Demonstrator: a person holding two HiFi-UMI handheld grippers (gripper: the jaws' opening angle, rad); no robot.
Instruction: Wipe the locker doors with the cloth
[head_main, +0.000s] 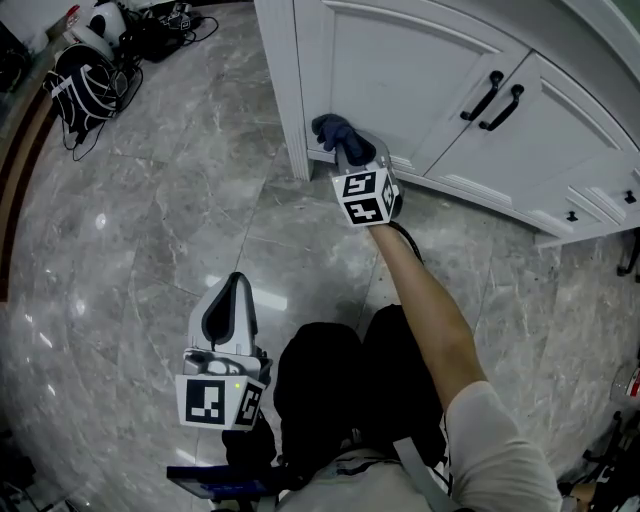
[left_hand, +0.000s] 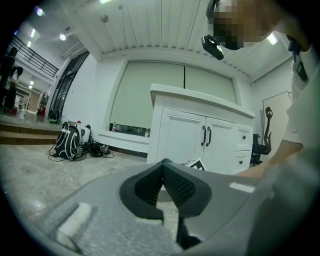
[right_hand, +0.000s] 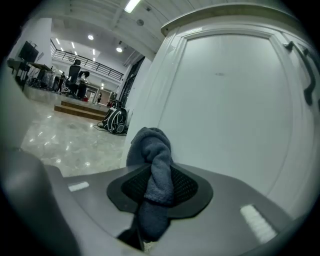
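Note:
My right gripper (head_main: 345, 145) is shut on a bunched dark blue cloth (head_main: 331, 129), low against the left white locker door (head_main: 400, 70). In the right gripper view the cloth (right_hand: 152, 160) is pinched between the black pads and bulges forward toward the door panel (right_hand: 230, 110). My left gripper (head_main: 229, 312) hangs near my knees over the floor, shut with nothing between its pads (left_hand: 177, 185). It faces the white cabinet (left_hand: 200, 135) from a distance. The doors carry black handles (head_main: 492, 98).
The floor is grey marble tile (head_main: 150, 220). A black backpack (head_main: 85, 80) and tangled cables lie at the far left. An office chair (left_hand: 262, 140) stands right of the cabinet. The cabinet's corner post (head_main: 285, 90) is just left of the cloth.

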